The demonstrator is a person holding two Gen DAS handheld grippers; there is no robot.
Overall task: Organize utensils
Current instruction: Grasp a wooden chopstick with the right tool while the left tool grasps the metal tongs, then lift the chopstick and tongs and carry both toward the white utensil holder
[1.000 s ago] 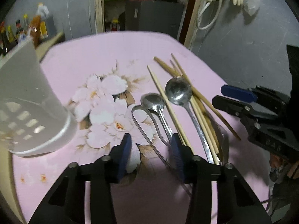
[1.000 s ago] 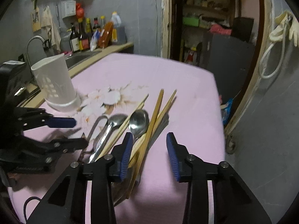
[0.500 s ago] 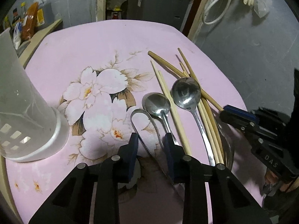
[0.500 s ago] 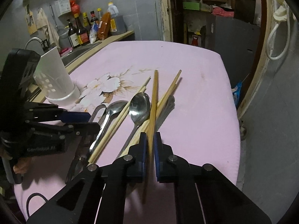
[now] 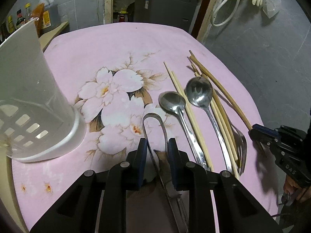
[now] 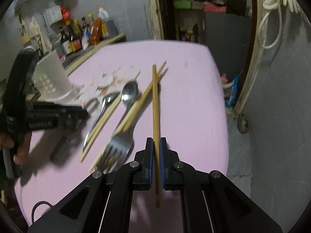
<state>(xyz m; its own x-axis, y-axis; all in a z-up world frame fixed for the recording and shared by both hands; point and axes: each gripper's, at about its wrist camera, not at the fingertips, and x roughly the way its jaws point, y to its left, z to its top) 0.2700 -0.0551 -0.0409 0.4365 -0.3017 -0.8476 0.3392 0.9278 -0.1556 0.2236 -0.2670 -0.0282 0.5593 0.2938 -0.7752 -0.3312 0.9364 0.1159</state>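
Pinching a smooth wooden chopstick [image 6: 155,104], the right tool [image 6: 156,145] holds it above the pink floral table [image 5: 116,44]; the left tool [image 5: 155,145] straddles looped steel tongs [image 5: 153,124], slightly parted.

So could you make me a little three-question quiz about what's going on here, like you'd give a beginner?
1. True or false: the right gripper is clamped on a single chopstick.
2. What lies between the fingers of the left gripper? A) a spoon B) metal tongs C) a fork
3. Fill in: the white utensil holder stands to the ____ of the flower print, seen from the left wrist camera.

Key:
1. True; the pads press the stick from both sides.
2. B; the metal tongs are between the fingers, though the grip is not clearly closed.
3. left
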